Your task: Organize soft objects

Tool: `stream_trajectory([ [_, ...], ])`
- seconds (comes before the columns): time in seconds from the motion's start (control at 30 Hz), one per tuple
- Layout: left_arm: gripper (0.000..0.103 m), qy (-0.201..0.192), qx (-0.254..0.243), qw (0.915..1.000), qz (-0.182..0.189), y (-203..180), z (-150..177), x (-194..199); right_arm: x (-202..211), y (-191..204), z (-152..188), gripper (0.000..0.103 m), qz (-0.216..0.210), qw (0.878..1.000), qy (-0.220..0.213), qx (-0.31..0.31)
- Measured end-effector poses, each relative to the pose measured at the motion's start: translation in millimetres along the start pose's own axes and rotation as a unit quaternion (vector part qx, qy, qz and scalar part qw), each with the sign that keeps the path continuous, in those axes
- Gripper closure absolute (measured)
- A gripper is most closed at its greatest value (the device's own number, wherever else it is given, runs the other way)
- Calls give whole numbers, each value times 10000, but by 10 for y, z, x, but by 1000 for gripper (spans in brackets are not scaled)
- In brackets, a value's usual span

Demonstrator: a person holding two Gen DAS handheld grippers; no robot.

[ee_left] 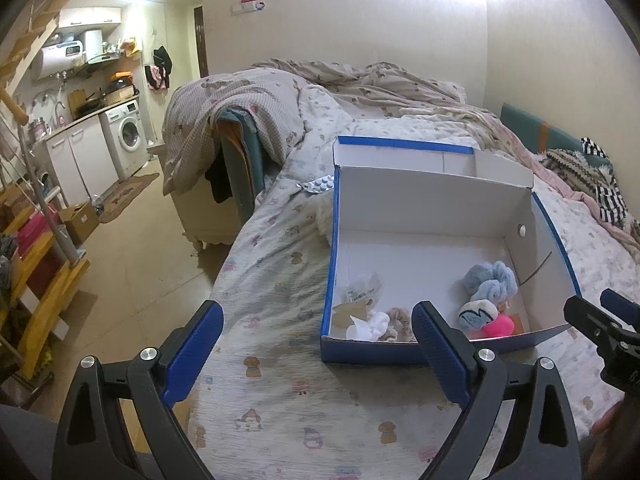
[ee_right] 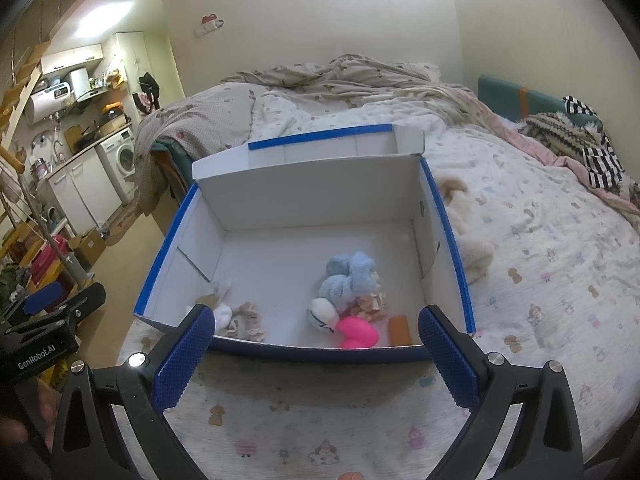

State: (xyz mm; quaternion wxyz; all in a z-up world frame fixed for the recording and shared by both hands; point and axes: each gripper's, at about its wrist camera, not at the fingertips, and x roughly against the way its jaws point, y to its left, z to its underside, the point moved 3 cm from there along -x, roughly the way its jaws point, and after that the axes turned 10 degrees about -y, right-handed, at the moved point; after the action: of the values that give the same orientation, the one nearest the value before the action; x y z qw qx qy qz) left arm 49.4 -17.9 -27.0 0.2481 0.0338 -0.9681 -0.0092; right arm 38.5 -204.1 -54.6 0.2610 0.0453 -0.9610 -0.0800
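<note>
Printed bedsheet (ee_right: 540, 280) carries a blue-edged cardboard box (ee_right: 444, 216) holding a fluffy blue plush (ee_right: 348, 276) and glossy pink heart (ee_right: 358, 334), just ahead of both spread, empty tools: left tool (ee_left: 320, 354), right tool (ee_right: 316, 354).

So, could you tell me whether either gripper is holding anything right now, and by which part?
Nothing is held. The left gripper and right gripper are both open and empty, short of the box.

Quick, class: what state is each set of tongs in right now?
Left tongs: open, holding nothing.
Right tongs: open, holding nothing.
</note>
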Motion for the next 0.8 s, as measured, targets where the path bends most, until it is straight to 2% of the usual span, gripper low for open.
stream_trajectory([
  [0.8, 8, 35, -115, 9998, 131, -24, 45, -34, 4, -5, -3, 0, 10, 10000, -11, 3],
])
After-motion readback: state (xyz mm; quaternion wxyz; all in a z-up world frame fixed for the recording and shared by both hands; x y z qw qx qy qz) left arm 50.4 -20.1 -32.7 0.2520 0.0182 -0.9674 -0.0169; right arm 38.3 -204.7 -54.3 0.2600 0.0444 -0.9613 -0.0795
